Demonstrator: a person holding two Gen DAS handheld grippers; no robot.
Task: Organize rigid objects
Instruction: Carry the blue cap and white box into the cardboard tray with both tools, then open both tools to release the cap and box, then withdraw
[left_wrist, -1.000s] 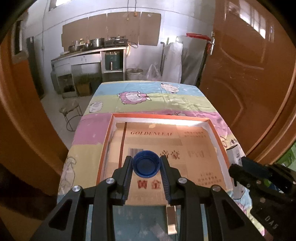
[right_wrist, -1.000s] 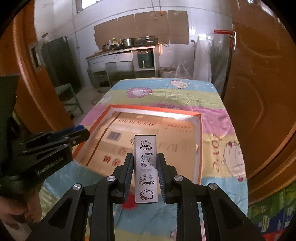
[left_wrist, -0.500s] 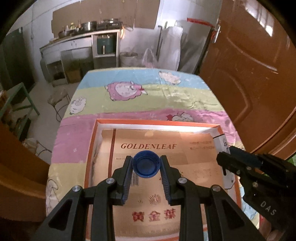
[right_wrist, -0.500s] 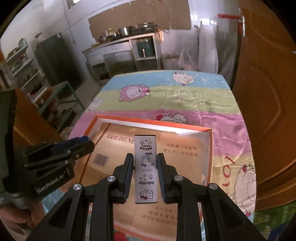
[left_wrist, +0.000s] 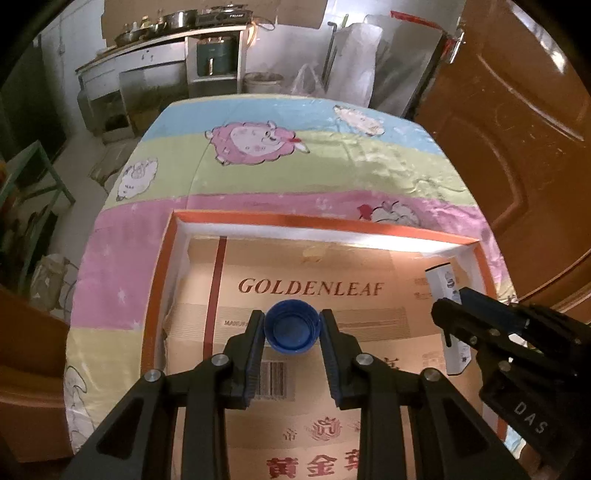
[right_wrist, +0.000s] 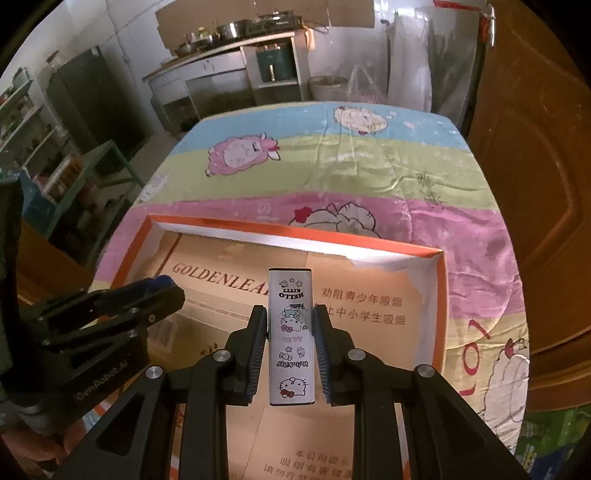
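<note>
My left gripper (left_wrist: 291, 325) is shut on a blue bottle cap (left_wrist: 291, 330), open side up, held above the floor of an orange-rimmed shallow box (left_wrist: 325, 223) lined with GOLDENLEAF cardboard. My right gripper (right_wrist: 290, 325) is shut on a white Hello Kitty rectangular case (right_wrist: 291, 332), also held over the box (right_wrist: 295, 230), toward its right half. The right gripper and its case (left_wrist: 448, 282) show at the right of the left wrist view; the left gripper (right_wrist: 162, 291) shows at the left of the right wrist view.
The box lies on a table with a pastel sheep-print cloth (left_wrist: 314, 166). A brown door (left_wrist: 524, 129) stands close on the right. A kitchen counter (left_wrist: 166, 48) and a green stool (right_wrist: 92, 170) lie beyond the table.
Both grippers have moved forward and down over the box with their objects still held; the box now fills more of each view.
</note>
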